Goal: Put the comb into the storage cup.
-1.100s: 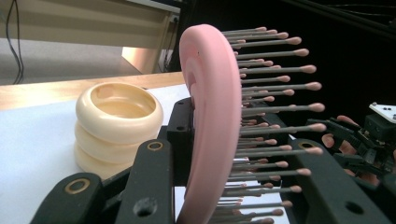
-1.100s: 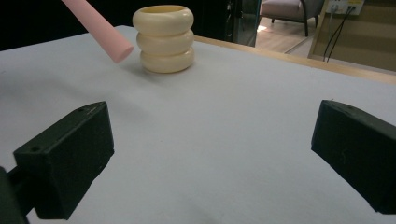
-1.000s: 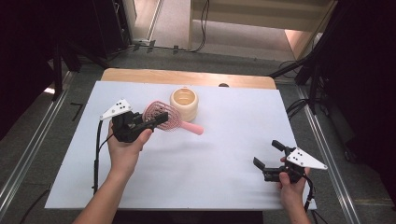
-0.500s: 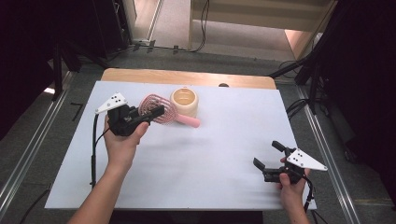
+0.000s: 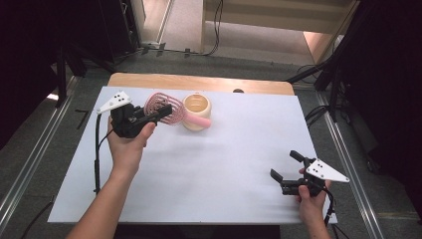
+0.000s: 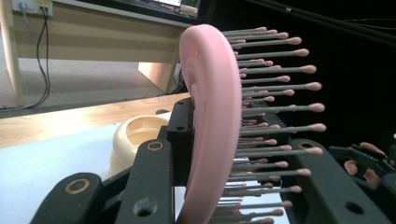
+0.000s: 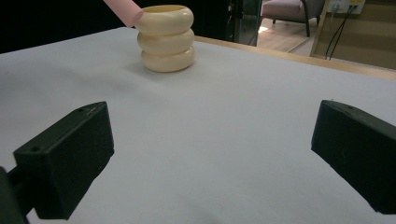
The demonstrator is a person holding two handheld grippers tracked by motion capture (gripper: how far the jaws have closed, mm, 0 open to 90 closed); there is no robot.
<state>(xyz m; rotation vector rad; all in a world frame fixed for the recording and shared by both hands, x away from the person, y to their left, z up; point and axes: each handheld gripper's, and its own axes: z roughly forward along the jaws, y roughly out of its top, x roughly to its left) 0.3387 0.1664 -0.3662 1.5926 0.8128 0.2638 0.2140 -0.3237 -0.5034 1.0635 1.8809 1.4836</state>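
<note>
My left gripper (image 5: 160, 112) is shut on the head of a pink hairbrush (image 5: 161, 105) at the far left of the white table (image 5: 209, 169), and it holds the brush above the surface. In the left gripper view the brush (image 6: 210, 126) stands on edge between the jaws, bristles to the right. Its handle (image 5: 199, 121) reaches to a cream ridged cup (image 5: 196, 109); in the right gripper view the handle tip (image 7: 123, 9) is at the cup's rim (image 7: 167, 37). I cannot tell if they touch. My right gripper (image 5: 283, 164) rests open near the front right, nothing between its jaws (image 7: 210, 154).
A wooden strip (image 5: 199, 82) borders the white table's far edge. Metal rails (image 5: 30, 159) run along both sides, and cables lie on the floor beyond. The cup (image 6: 135, 135) stands just past the left gripper. White table surface lies between the two hands.
My left hand has carried the brush a little to the left and farther back, so the handle end now lies against the cup's front. The right gripper has stayed put.
</note>
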